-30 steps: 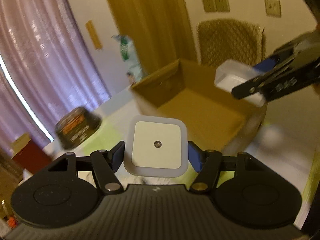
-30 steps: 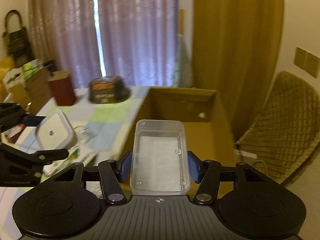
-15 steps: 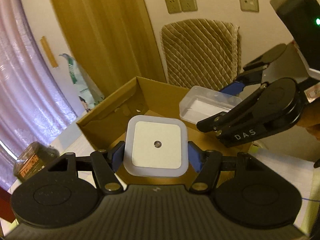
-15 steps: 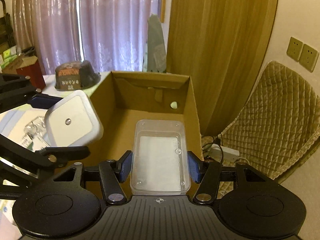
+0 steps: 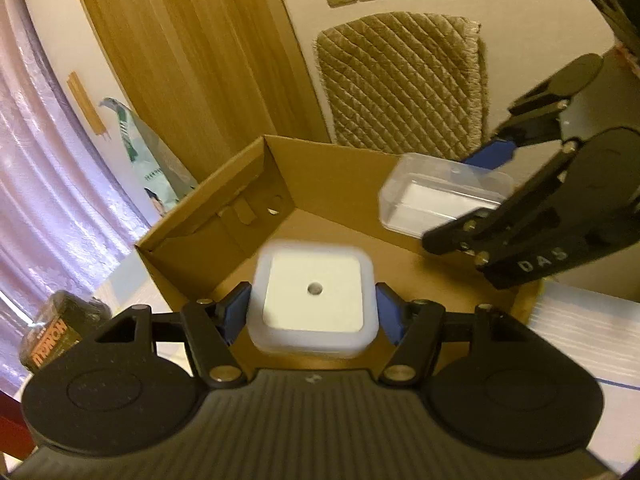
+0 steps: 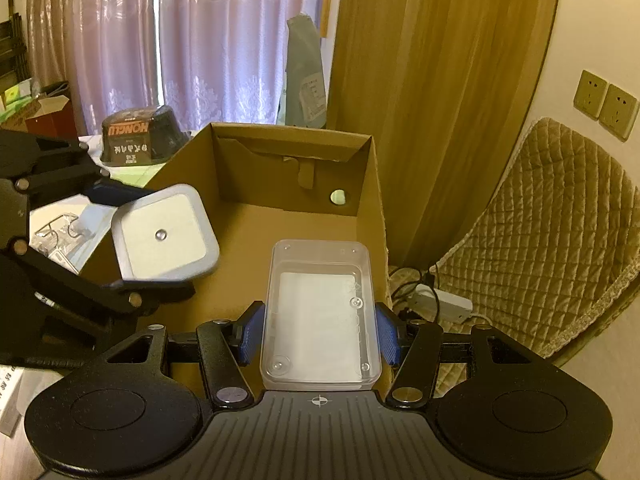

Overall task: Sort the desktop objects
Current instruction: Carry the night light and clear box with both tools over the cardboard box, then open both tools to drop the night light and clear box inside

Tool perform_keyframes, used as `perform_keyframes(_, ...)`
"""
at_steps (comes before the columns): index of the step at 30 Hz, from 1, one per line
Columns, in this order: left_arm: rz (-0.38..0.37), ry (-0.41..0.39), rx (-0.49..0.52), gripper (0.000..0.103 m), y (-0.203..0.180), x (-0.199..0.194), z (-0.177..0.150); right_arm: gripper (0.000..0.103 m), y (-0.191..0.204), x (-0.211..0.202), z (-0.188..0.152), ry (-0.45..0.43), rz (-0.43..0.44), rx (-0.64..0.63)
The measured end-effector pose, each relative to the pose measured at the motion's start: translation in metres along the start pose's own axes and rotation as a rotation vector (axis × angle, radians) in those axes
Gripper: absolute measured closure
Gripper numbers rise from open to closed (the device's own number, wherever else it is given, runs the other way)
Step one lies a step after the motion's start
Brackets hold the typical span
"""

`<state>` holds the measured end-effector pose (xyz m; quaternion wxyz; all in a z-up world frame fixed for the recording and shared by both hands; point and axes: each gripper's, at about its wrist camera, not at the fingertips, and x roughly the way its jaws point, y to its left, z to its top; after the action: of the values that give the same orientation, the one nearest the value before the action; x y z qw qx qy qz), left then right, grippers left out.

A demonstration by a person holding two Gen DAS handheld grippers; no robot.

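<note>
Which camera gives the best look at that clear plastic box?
The right wrist view: the clear plastic box sits centred and close, gripped between the right gripper fingers above the cardboard box. The left wrist view shows it only small and side-on at the upper right, partly hidden by that gripper.

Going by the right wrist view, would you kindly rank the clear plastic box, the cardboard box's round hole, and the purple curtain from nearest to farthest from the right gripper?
1. Clear plastic box: clamped in the right gripper.
2. Round hole: straight ahead, in the cardboard box's far wall.
3. Purple curtain: beyond the table, upper left.
</note>
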<state>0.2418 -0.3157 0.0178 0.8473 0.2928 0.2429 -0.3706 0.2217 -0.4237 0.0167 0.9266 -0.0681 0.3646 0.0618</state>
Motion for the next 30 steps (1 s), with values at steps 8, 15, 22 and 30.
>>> perform_keyframes(8,0.039,-0.025,-0.011,0.033,0.011,-0.011,0.002,0.047,0.0,-0.001,0.002,0.0,0.011,-0.005)
perform_keyframes(15,0.067,-0.025,-0.032,0.031,0.024,-0.026,-0.006,0.046,0.007,0.009,0.008,0.009,0.028,-0.011)
perform_keyframes(22,0.072,-0.026,-0.037,0.03,0.028,-0.034,-0.011,0.046,0.014,0.018,0.01,0.02,0.041,-0.014)
perform_keyframes(30,0.077,-0.03,-0.061,0.029,0.032,-0.038,-0.016,0.046,0.019,0.027,0.01,-0.001,0.047,-0.038)
